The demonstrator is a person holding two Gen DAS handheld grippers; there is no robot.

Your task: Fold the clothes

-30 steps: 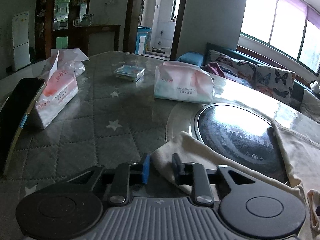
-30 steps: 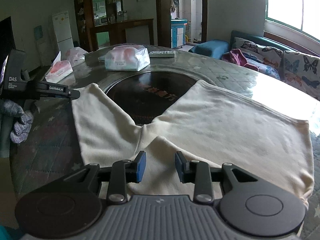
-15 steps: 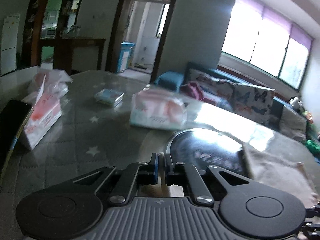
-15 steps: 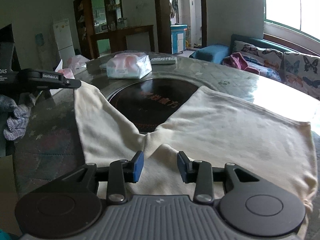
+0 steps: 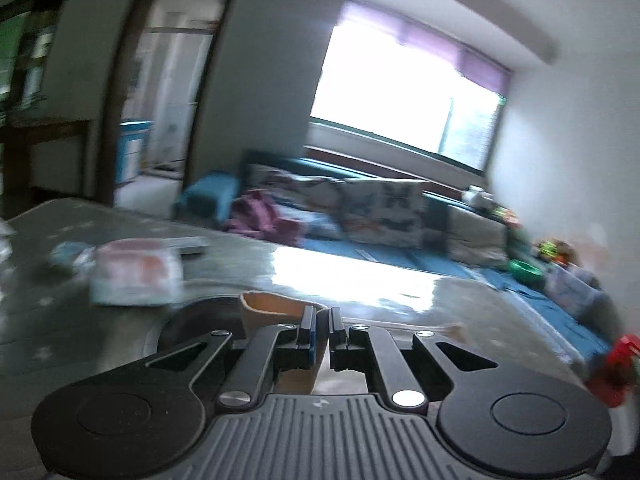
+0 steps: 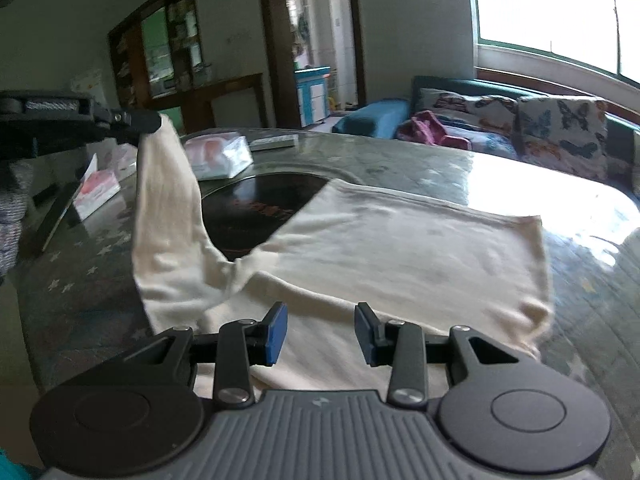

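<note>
Two close wrist views across the table (image 6: 460, 160), sharing sofa (image 5: 384, 208), doorway

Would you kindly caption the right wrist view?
Left gripper lifts a cream cotton garment's leg off the table; right gripper open above it.

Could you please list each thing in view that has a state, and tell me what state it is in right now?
Cream garment: mostly flat on the table, one leg end lifted.
Left gripper: shut on the garment's lifted end.
Right gripper: open above the garment, nothing between its fingers.
Tissue pack: lying on the table, apart from the garment.
Second tissue pack: a tissue sticking out.
</note>
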